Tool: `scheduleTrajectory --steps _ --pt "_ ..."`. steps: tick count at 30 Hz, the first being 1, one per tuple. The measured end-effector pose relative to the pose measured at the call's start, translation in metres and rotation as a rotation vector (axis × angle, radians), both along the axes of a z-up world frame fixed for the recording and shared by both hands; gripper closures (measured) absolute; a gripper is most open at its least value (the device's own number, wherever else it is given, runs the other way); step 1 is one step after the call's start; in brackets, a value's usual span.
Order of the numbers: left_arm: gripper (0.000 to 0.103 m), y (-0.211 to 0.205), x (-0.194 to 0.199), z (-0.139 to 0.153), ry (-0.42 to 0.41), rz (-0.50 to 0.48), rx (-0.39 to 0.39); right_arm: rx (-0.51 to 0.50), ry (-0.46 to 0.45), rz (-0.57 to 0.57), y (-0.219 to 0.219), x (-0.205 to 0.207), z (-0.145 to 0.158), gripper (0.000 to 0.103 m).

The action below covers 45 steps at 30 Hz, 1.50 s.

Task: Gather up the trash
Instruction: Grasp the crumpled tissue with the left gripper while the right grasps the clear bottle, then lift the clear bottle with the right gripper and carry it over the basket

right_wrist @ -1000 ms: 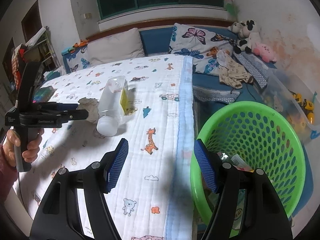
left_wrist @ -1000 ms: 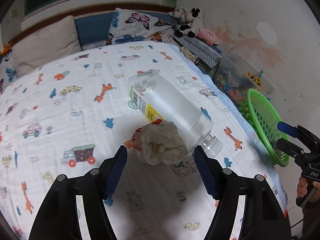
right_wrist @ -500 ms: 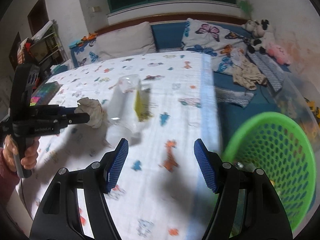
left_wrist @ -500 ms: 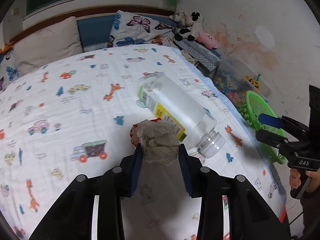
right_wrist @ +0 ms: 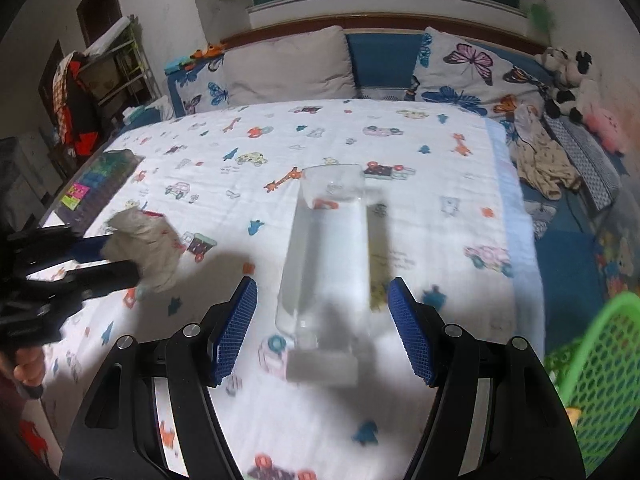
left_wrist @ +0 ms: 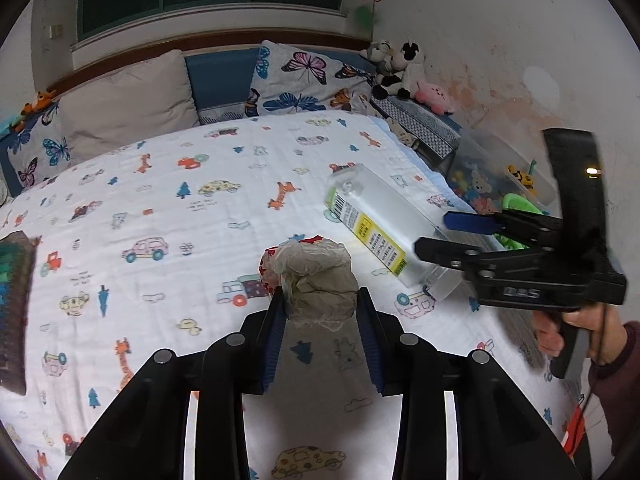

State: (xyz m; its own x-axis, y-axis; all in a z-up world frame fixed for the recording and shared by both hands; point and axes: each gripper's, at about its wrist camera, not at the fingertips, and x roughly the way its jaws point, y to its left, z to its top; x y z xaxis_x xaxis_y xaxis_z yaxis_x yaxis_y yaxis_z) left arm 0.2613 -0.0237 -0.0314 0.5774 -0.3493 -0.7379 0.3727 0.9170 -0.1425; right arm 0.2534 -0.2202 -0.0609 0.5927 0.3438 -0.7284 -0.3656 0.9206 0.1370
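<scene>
Crumpled paper wad [left_wrist: 316,280] — pinched by left gripper [left_wrist: 320,320] fingers [left_wrist: 276,320].

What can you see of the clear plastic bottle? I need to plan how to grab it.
The clear plastic bottle is squarish and looks empty. It lies on its side on the printed bedsheet, base toward the pillows and neck toward the bed's edge. A yellow-and-green barcoded label runs along one side. The open right gripper straddles its neck end without touching it.

Your black plastic left gripper [left_wrist: 320,312] has ribbed blue pads [left_wrist: 274,344] and silver screws; your right hand [left_wrist: 576,336] wears a maroon sleeve [left_wrist: 616,364].
</scene>
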Motion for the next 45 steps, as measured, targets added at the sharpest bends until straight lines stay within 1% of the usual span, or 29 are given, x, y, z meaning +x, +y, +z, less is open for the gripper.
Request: scheduleTrajectory --steps 2,8,10,11,20,27,36,39,45 --pt "0.068 0.004 0.000 -0.001 0.001 0.006 -0.004 -0.005 0.018 -0.008 0.004 0.006 -0.006 0.038" --pt "0.068 0.011 0.002 -0.006 0.015 0.020 -0.015 -0.020 0.050 -0.016 0.007 0.013 -0.020 0.040" --pt "0.068 0.012 0.002 -0.008 0.017 0.021 -0.015 -0.023 0.048 -0.026 0.006 0.014 -0.023 0.043" --pt "0.068 0.012 0.002 -0.008 0.018 0.021 -0.019 -0.025 0.047 -0.028 0.006 0.014 -0.023 0.047" --pt "0.068 0.008 -0.003 -0.007 0.013 0.020 -0.027 0.009 0.061 -0.048 0.004 0.020 -0.030 0.045" --pt "0.068 0.008 -0.006 -0.003 0.008 0.023 -0.027 0.009 0.034 -0.050 0.000 0.006 -0.023 0.046" --pt "0.068 -0.015 -0.015 0.007 -0.011 -0.027 -0.033 0.023 -0.005 -0.074 -0.032 -0.036 -0.002 0.047" --pt "0.068 -0.028 -0.020 0.012 -0.018 -0.051 -0.033 0.030 -0.017 -0.104 -0.050 -0.052 0.003 0.047" --pt "0.068 -0.064 -0.031 0.021 -0.035 -0.116 -0.029 0.030 -0.031 -0.211 -0.104 -0.081 0.010 0.046"
